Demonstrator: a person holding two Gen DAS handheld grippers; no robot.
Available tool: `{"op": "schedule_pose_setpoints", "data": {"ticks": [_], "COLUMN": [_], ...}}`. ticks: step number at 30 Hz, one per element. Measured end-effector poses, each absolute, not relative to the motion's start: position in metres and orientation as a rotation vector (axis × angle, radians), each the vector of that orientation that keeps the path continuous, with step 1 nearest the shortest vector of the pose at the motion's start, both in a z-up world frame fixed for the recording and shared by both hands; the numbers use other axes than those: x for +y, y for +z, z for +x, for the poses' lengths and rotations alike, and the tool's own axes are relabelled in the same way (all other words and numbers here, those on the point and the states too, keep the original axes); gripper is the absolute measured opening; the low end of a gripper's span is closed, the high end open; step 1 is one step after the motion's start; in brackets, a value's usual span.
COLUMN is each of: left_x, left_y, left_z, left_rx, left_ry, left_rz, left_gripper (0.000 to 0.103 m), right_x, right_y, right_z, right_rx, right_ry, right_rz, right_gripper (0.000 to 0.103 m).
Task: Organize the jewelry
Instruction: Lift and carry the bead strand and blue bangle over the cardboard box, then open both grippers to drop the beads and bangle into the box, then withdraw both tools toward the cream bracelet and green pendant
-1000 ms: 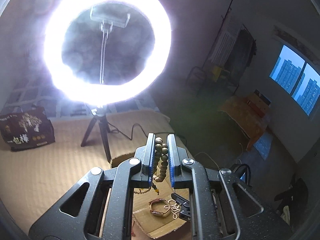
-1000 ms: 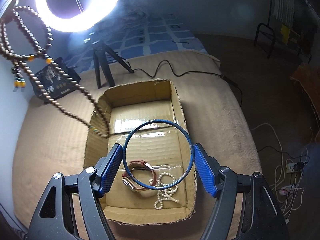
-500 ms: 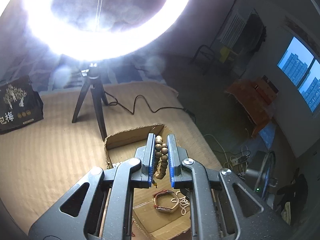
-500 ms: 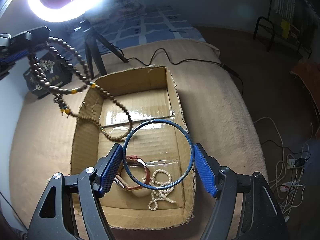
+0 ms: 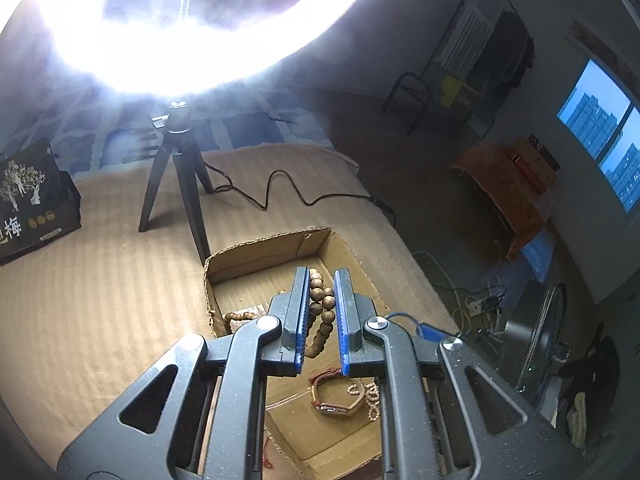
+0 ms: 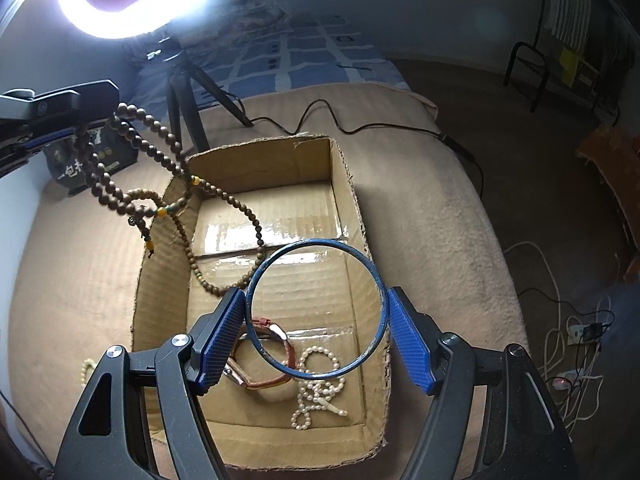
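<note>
Corrugated cardboard box [image 6: 344, 184]; round wooden beads [image 5: 320, 304] between left tongs [image 5: 322, 320].

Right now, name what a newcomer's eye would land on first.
The glaring ring light at the top floods both views. Below it, the left gripper dangles a wooden bead necklace over the cardboard box, and the right gripper holds a blue bangle over it.

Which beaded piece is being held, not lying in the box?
The brown bead strand, hanging from the left claw; the white pearl strand lies on the box floor.
</note>
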State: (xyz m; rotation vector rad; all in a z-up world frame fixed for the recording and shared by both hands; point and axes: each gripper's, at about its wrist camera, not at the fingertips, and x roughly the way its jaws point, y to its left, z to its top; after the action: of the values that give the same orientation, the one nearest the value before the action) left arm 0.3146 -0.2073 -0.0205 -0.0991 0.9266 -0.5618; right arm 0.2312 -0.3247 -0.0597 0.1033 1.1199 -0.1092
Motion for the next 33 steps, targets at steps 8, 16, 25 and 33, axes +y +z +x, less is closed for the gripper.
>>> {"op": "schedule_pose_setpoints", "data": {"ticks": [8, 16, 25, 33], "left_x": [-0.205, -0.192, -0.164, -0.111], "left_y": [-0.02, -0.018, -0.009, -0.012], "left_z": [0.311, 0.305, 0.286, 0.256], "left_rx": [0.924, 0.916, 0.87, 0.85], "left_ry": [-0.552, -0.533, -0.492, -0.445], "left_rz": [-0.103, -0.1, -0.077, -0.062], "left_gripper": [0.039, 0.039, 0.039, 0.039], "right_x": [-0.326, -0.325, -0.313, -0.279], "right_y": [-0.056, -0.054, -0.038, -0.016], "right_z": [0.232, 0.23, 0.22, 0.204], "right_rx": [1.093, 1.091, 1.055, 0.965], "right_ry": [-0.094, -0.089, -0.064, 0.035], "right_rz": [0.111, 0.123, 0.115, 0.023], "right_gripper": [0.08, 0.08, 0.08, 0.08]}}
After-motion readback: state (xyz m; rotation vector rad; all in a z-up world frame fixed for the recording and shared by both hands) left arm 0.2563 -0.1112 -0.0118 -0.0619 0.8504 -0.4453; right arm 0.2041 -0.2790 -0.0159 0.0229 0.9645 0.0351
